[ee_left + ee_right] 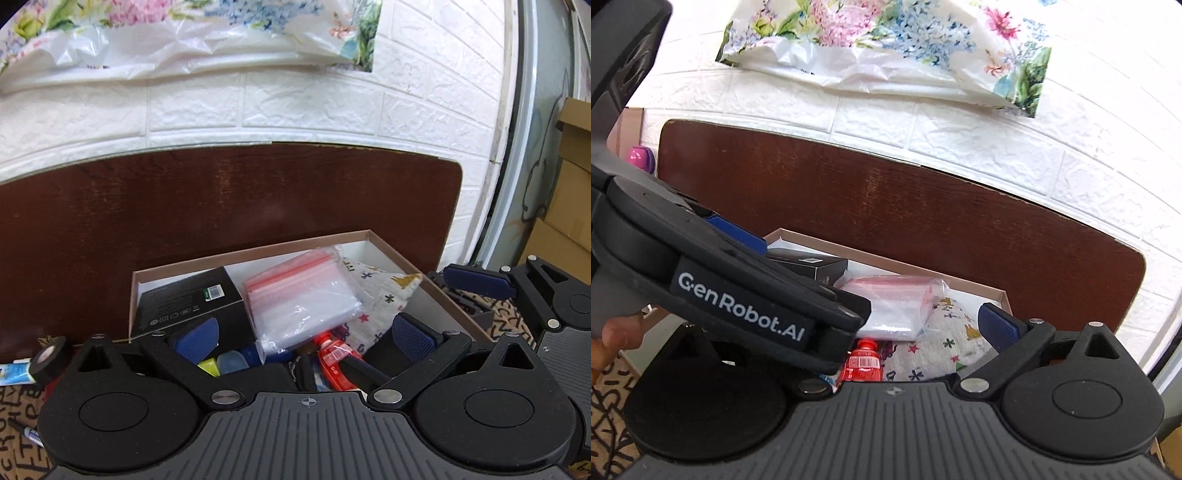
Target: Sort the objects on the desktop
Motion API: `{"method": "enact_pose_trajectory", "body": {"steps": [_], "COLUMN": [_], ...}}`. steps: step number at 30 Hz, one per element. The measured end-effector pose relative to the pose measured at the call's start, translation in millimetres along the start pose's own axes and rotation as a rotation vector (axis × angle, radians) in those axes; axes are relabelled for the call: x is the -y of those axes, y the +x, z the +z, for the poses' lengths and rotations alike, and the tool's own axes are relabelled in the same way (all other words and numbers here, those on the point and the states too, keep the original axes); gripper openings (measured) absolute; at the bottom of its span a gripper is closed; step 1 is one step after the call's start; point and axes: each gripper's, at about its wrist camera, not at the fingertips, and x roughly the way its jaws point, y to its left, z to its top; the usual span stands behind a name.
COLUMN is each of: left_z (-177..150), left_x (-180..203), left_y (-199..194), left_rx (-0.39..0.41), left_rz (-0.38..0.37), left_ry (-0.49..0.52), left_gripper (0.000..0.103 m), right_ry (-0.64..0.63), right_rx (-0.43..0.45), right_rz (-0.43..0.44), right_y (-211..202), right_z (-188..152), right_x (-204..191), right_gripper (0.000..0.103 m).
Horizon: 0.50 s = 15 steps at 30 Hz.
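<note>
The left claw [303, 338] stands wide open above the near end of an open cardboard box [258, 248], nothing between its blue pads [197, 338]; the right claw [871, 325] is also spread wide and empty, only its right blue pad [995, 326] in its own view, the left side hidden behind the body of the left claw, which crosses that view with a fingertip [617, 334] of the person's hand showing at the left edge.

The box sits on a dark wooden counter [221, 199] that runs back to a white brick-pattern wall [295, 110]; the stretch of counter between the box's far rim and the wall is bare, and the counter's rounded corner lies to the right; the box walls close in the sides.

Inside the box: one black carton [184, 302] against the left wall; one stack of clear zip bags [299, 295] with red seals lying tilted on top, in the middle; one patterned cloth pouch [384, 295] to the right, partly under the bags; one red bottle [334, 352] near the front; a few small blue and yellow pieces [221, 363], too hidden to count.

Outside, to the left: one roll of black tape [50, 360] and one small tube [14, 369] touching it.
</note>
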Motion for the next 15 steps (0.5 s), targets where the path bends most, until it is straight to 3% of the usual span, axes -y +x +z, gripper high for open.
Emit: {"method": "enact_pose_trajectory", "body": {"steps": [9, 15], "left_z": [-21, -48], "left_x": [18, 19], "left_y": [-45, -72], "left_rx": [0.005, -0.028], "left_rz": [0.117, 0.157], "left_ry": [0.042, -0.023], "left_gripper": [0.103, 0.103], "right_ry": [0.091, 0.120], "right_rx": [-0.022, -0.054], "right_rz": [-0.041, -0.102], "right_y": [-46, -85], "right_z": [-13, -34], "right_x": [-6, -20], "right_gripper": [0.103, 0.103]}}
